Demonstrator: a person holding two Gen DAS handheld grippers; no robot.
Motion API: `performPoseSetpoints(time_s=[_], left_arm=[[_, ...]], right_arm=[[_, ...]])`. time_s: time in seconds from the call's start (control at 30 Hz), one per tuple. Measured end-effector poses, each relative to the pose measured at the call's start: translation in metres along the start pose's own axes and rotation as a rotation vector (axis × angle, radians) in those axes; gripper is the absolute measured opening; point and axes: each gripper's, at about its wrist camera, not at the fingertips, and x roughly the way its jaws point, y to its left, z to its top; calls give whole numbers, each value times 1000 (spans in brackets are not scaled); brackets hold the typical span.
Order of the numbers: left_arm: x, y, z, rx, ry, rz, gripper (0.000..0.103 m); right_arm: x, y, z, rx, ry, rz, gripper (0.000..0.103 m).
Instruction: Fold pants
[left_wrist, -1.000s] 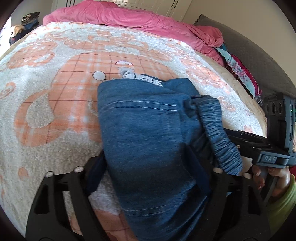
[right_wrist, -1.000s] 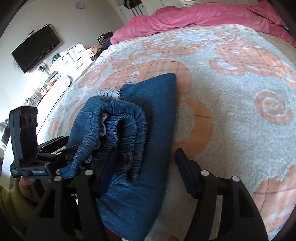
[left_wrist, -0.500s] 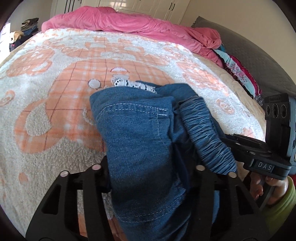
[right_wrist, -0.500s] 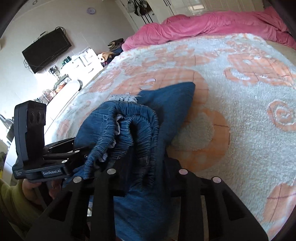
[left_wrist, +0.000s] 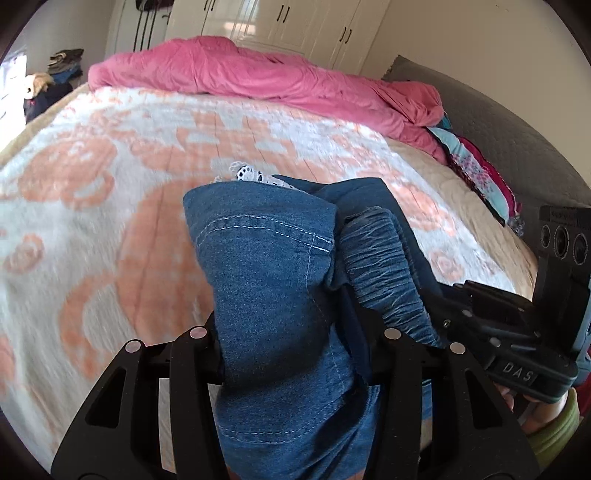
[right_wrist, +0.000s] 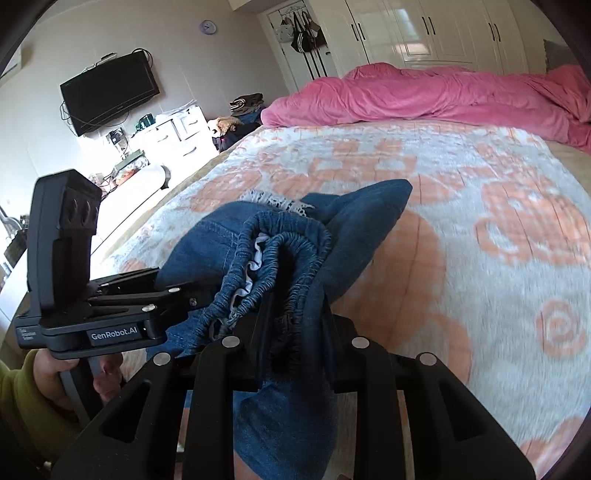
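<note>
Now the left gripper clamps the denim of the pants, its jaws closing. The right gripper grips their elastic waistband above the bed.

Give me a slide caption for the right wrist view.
Right gripper clamps the denim pants above the bed.

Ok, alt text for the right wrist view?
The right gripper clamps the elastic waistband of blue jeans, bunched above a peach-and-white blanket. To its left, the left gripper grips the same jeans; a pink duvet lies behind.
</note>
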Motion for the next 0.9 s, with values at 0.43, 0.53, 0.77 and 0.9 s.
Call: performPoseSetpoints(time_s=[0.43,0.53,0.77,0.9], left_arm=[[28,20,48,24,-32,58,39],[37,25,52,16,-33,59,39],[54,31,49,22,-29,66,41],[67,36,43,13,3,94,52]], right_arm=[[44,-18,52,3,-24,-20,23],[54,-25,57,15,-19,-23,23],[76,-41,55,43,6,-50,23],[86,-49,47,73,40,-81,25]])
